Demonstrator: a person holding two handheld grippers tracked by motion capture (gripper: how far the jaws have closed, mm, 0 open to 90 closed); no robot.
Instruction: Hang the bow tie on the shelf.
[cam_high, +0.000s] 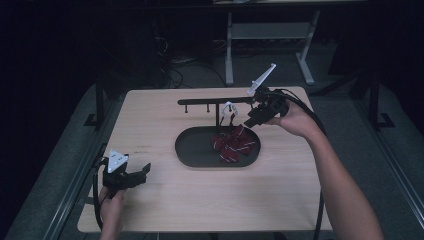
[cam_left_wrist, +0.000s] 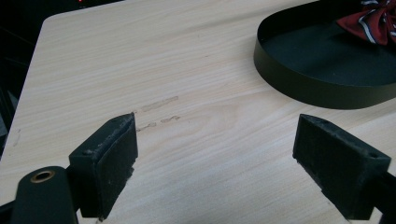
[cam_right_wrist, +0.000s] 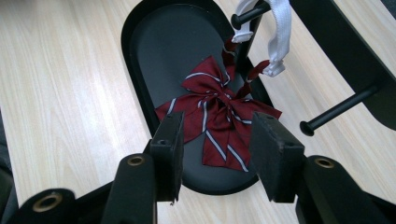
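A dark red bow tie (cam_high: 232, 142) (cam_right_wrist: 215, 112) with white stripes lies in the right half of a black oval tray (cam_high: 192, 150) (cam_right_wrist: 159, 56). Its white strap (cam_high: 229, 107) (cam_right_wrist: 280, 28) is looped over a peg of the black rail stand (cam_high: 210, 101) behind the tray. My right gripper (cam_high: 250, 121) (cam_right_wrist: 217, 122) hovers over the tray's right end, open, jaws on either side of the bow above it, not touching. My left gripper (cam_high: 143, 172) (cam_left_wrist: 217, 128) is open over bare wood at the table's front left. From there the tray's rim (cam_left_wrist: 303, 79) and a corner of the bow tie (cam_left_wrist: 371, 18) show.
The wooden table (cam_high: 165, 205) has bare room in front and at the left. More black pegs (cam_right_wrist: 336, 109) stick out from the stand's rail. A white-legged desk frame (cam_high: 229, 55) and cables stand on the dark floor beyond the table.
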